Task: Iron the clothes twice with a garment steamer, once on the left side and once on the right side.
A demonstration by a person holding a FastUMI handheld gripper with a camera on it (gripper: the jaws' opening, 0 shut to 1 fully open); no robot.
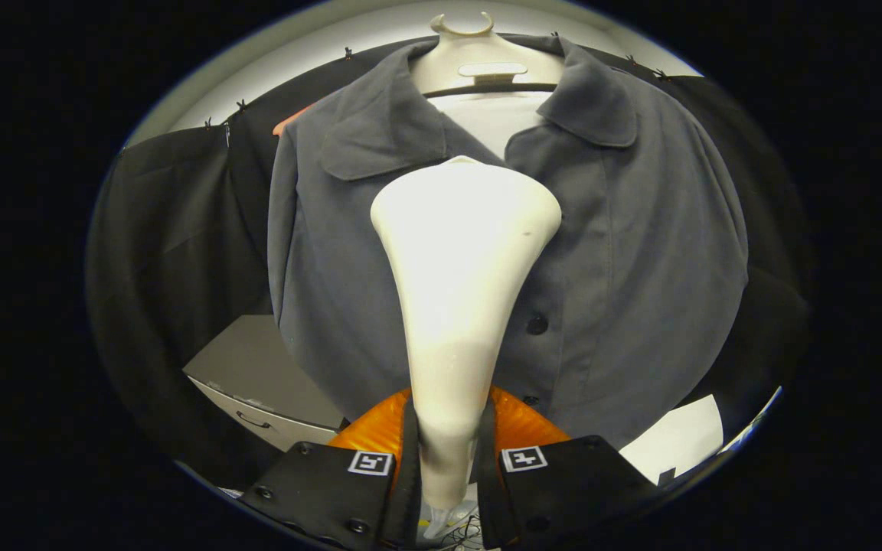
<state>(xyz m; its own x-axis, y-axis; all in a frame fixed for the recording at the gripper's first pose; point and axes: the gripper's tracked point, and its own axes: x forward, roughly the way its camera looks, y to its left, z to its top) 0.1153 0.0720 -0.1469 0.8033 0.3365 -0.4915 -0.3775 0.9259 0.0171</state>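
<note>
Tool (447, 459) clamped on steamer head's (460, 252) rigid, smooth narrow neck, likely light but slippery; soft grey shirt (625, 252) hangs just beyond, centred.

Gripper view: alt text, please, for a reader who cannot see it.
The hand-held gripper is shut on the narrow handle of a cream plastic garment steamer, whose wide head faces the chest of a grey collared button-front shirt. The shirt hangs on a white hanger against black cloth.
</note>
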